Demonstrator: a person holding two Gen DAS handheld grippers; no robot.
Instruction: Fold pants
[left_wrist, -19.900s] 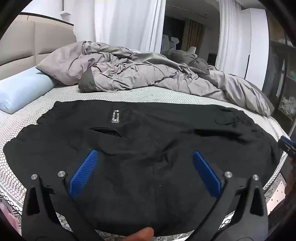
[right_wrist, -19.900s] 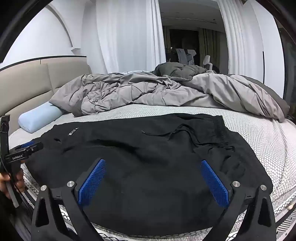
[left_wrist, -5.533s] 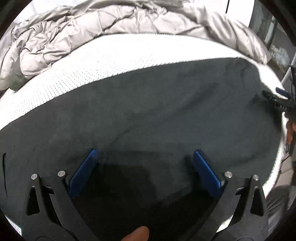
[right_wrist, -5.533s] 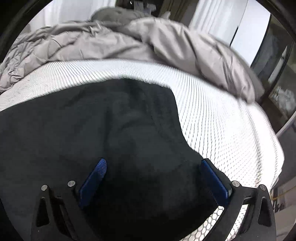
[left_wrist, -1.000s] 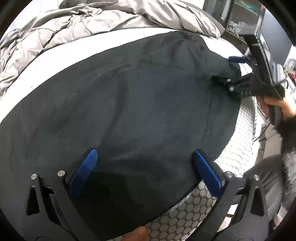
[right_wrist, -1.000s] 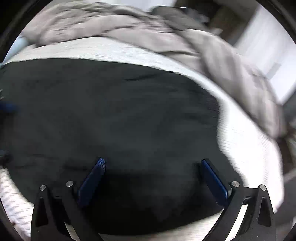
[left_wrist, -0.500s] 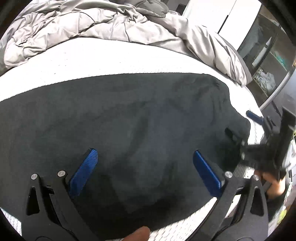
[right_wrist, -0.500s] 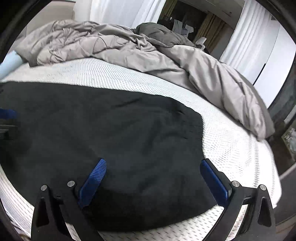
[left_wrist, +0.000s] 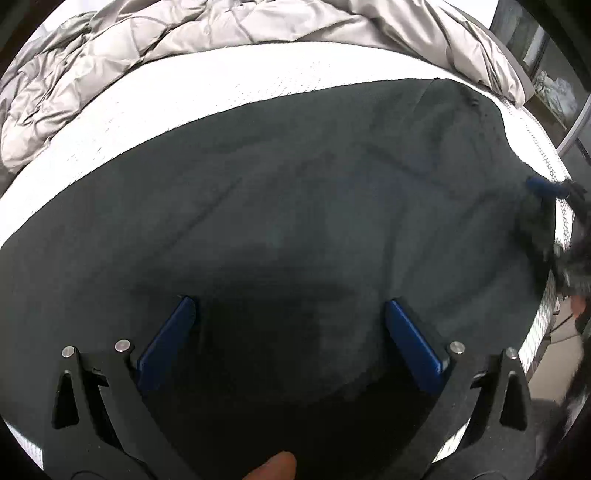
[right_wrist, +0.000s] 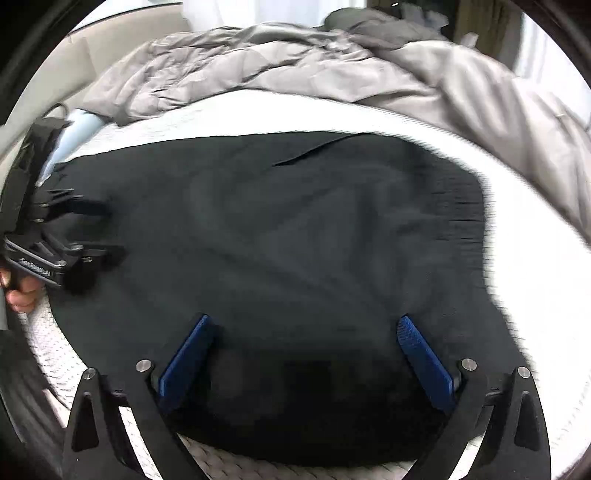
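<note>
Black pants (left_wrist: 295, 206) lie spread flat across the white mattress (left_wrist: 207, 88), and fill most of the right wrist view too (right_wrist: 295, 236). My left gripper (left_wrist: 288, 314) is open, its blue pads low over the near part of the cloth, holding nothing. My right gripper (right_wrist: 303, 332) is open above the near edge of the pants. The right gripper shows at the right edge of the left wrist view (left_wrist: 554, 218), at the pants' end. The left gripper shows at the left of the right wrist view (right_wrist: 70, 232), open at the other end.
A crumpled grey duvet (right_wrist: 295, 62) lies along the far side of the bed, also in the left wrist view (left_wrist: 184, 33). A light blue pillow (right_wrist: 79, 125) is at the far left by the beige headboard (right_wrist: 122, 40). Shelves (left_wrist: 550, 88) stand beyond the bed's right edge.
Both grippers have come lower and closer to the pants since half a second ago. The right wrist view has swung left, so the left gripper now shows plainly. Both stay open.
</note>
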